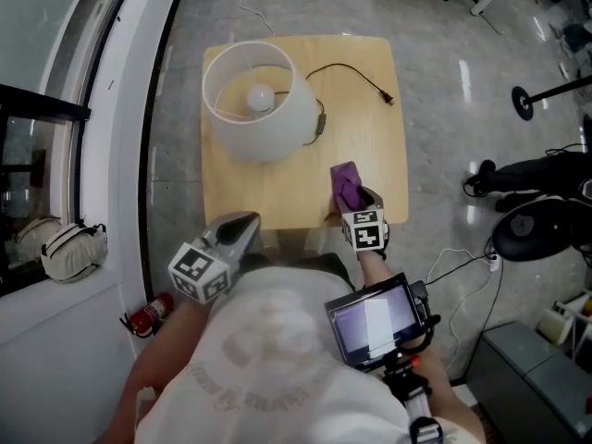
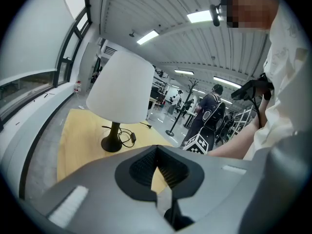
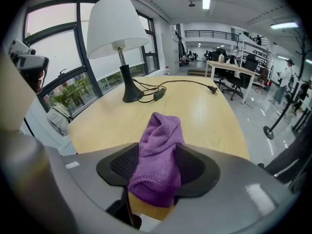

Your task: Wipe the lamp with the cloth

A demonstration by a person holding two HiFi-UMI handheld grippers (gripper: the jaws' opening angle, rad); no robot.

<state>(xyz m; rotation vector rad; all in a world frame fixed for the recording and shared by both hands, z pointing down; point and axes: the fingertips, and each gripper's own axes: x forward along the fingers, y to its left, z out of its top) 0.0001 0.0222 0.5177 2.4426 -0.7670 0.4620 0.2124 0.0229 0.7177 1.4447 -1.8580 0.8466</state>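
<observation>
Small wooden table [image 1: 379, 128] on grey office floor. lamp [image 1: 261, 100] stands at its far-left corner, with its cord [image 1: 356, 70] trailing right of the lamp. Purple cloth [image 1: 345, 183] sits bunched up, well apart from the lamp, right of it and toward the person. right gripper [image 1: 351, 200] has its jaws spread wide around the cloth, pads not yet squeezing. left gripper [image 1: 246, 222] hangs on the person's side of the lamp, jaws together, empty. Step in hand looks like the pick. Close low on the bunch, catch several folds, and leave a loose flap forward for wiping. Lamp base looks small, so wipe lightly or steady it.
</observation>
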